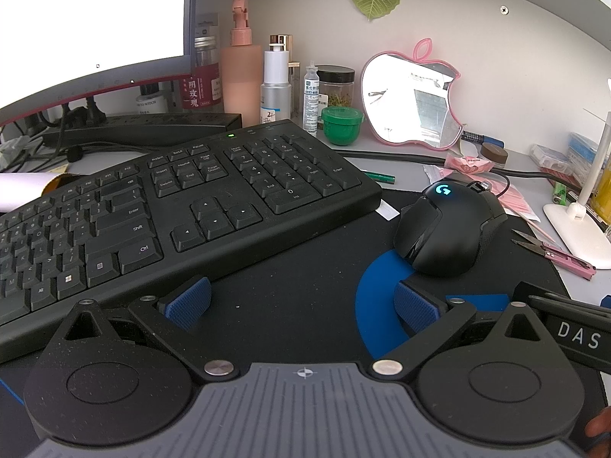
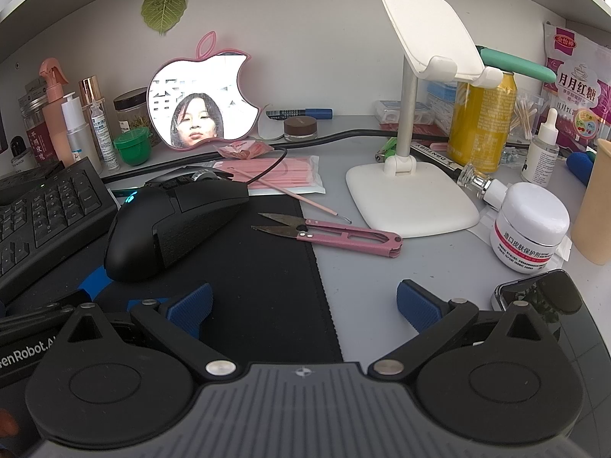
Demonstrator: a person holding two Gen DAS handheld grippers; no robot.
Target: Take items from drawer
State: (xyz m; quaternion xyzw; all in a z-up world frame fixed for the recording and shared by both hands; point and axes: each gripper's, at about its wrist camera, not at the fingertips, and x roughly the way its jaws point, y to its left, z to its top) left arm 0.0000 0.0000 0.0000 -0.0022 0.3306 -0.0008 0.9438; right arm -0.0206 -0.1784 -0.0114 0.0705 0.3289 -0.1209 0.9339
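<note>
No drawer shows in either view. My left gripper is open and empty, low over the black desk mat, in front of the black keyboard and left of the black mouse. My right gripper is open and empty, low over the right edge of the desk mat, in front of the pink thread snips. The mouse lies to its left.
A pink apple-shaped mirror, bottles, a green jar and a monitor stand at the back. A white phone stand, yellow can, white cream jar and a dark phone crowd the right.
</note>
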